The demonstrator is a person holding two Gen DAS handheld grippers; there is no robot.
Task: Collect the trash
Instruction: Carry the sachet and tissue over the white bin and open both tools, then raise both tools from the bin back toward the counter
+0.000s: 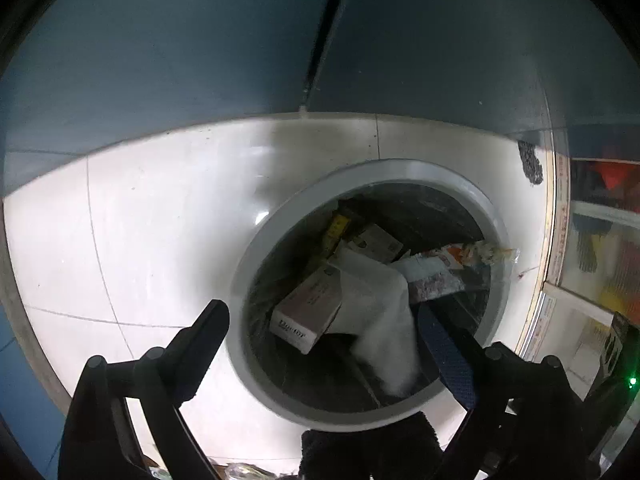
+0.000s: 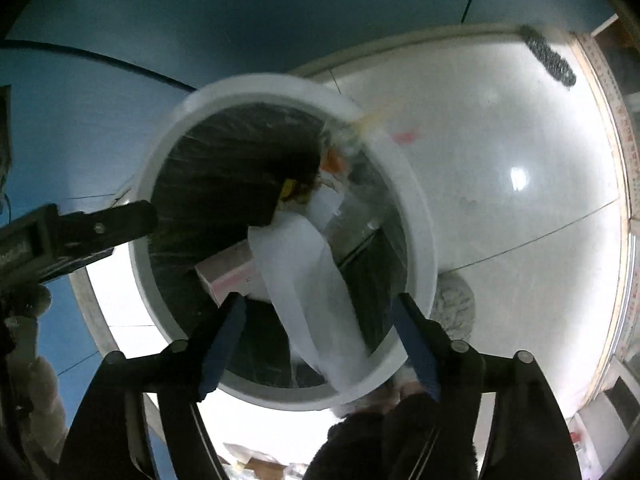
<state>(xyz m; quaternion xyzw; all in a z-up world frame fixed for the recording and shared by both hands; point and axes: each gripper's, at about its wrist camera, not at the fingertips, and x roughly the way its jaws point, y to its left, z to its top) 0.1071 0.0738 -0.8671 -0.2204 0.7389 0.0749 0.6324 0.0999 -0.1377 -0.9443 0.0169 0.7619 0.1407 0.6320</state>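
A round bin (image 1: 400,170) with a pale rim and black liner stands on the floor, and both grippers point down into it. Inside lie a pink-and-white box (image 1: 308,312), a second small box (image 1: 376,242), a yellow item (image 1: 338,228) and printed wrappers (image 1: 436,276), one of which hangs over the rim. A blurred white sheet (image 1: 384,312) drapes over them. My left gripper (image 1: 320,312) is open, its pads pressing on nothing. My right gripper (image 2: 320,300) is open above the bin (image 2: 256,84). The white sheet (image 2: 304,280) shows between its blue pads (image 2: 224,340), and neither pad touches it.
White floor tiles (image 1: 160,220) surround the bin, with blue wall panels (image 1: 180,40) behind. A dark patch (image 2: 554,64) lies by the wall and a grey cloth (image 2: 456,304) lies beside the bin. Glass-fronted shelves (image 1: 600,240) stand at the right. A dark fluffy sleeve (image 1: 368,448) is below.
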